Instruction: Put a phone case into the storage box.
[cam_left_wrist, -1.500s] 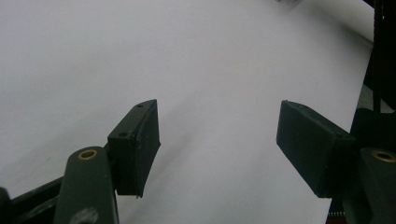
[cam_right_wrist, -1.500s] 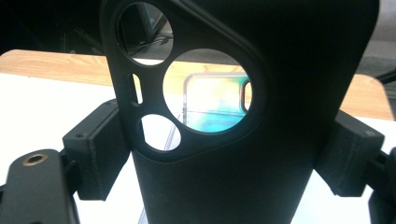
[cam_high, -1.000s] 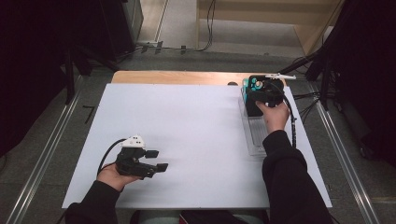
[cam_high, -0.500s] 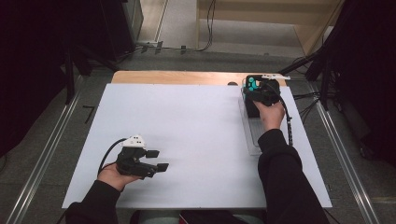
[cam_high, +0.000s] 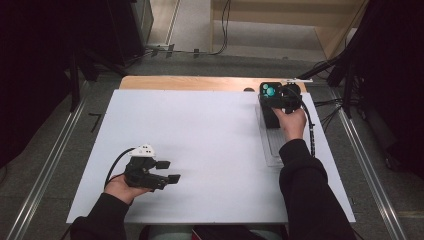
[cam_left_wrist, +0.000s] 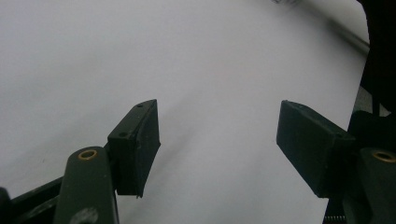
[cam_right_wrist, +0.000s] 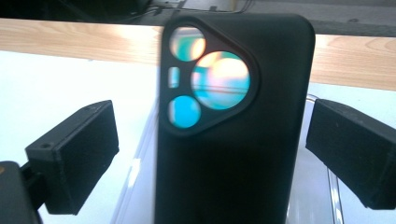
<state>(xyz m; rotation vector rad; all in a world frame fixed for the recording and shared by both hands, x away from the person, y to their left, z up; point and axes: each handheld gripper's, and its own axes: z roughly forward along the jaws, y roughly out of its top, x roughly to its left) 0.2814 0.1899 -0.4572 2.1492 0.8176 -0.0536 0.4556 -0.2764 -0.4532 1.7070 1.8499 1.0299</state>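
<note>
1. Since the black phone case (cam_right_wrist: 233, 121) stands between the two jaws of the right hand-held gripper (cam_right_wrist: 212, 154) with a clear gap at each side, the pads are judged not to press on it; the jaws have just been opening, and the case sits loose between them.
2. The case is seen in the right gripper view straight ahead of the jaws, its camera cut-out uppermost and its long axis running up the picture, along the line of the jaws and not across them.
3. In the high view the case (cam_high: 270, 95) is found at the far right of the white tabletop (cam_high: 200, 135), at the far end of a clear tray (cam_high: 270, 150) that lies lengthwise toward the person; whether the case rests in the tray or leans on its end cannot be told.
4. The right hand-held gripper (cam_high: 287, 97) is seen just beside the case there, so the right hand is by far the nearer one.
5. The left hand-held gripper (cam_high: 167, 172) is held low at the near left of the tabletop, well apart from the case, its jaws partly spread and released with nothing between them, as the left gripper view (cam_left_wrist: 217, 140) bears out.
6. Any coming move is judged to turn on that alignment: the case is bracketed side to side, so a fresh closing would take it across its width.
</note>
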